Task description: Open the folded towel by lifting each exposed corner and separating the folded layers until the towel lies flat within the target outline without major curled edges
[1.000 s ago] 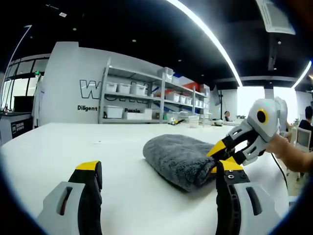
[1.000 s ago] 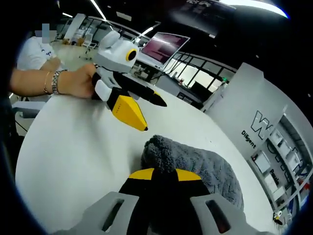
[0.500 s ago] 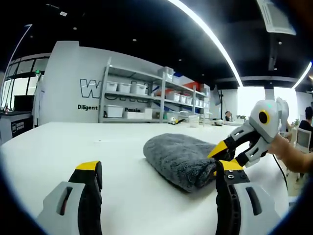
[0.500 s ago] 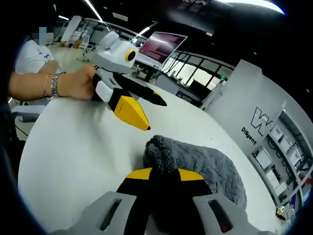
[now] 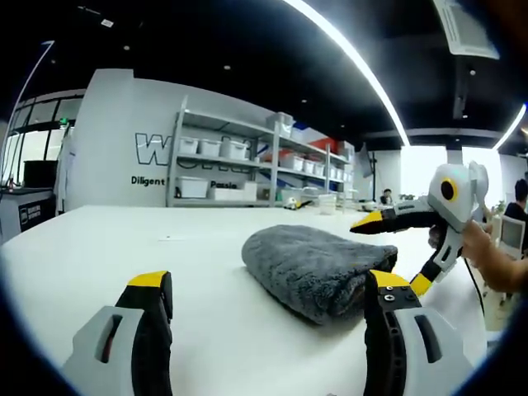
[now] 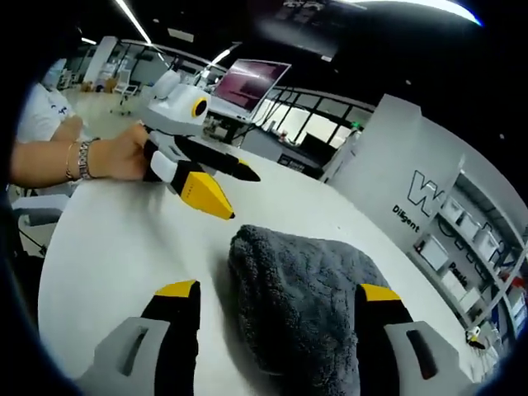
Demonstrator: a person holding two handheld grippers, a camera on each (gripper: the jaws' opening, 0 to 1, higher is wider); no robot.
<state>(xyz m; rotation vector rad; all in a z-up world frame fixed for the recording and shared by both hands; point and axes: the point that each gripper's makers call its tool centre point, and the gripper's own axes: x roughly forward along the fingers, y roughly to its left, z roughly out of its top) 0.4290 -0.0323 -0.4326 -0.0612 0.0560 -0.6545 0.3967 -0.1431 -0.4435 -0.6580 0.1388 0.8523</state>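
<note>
Towel point(image 5: 309, 268) lies folded in a thick grey bundle on the white tabletop point(image 5: 124, 247), not yet opened; the right tool point(image 6: 272, 318) is spread wide with a jaw on either side of the bundle's near end, gripping nothing, probably lined up to catch a corner; the left tool point(image 5: 268, 301) is wide open too, empty, waiting just beside the towel; far shelves point(image 5: 223, 169) carry pale bins, contents unreadable.
</note>
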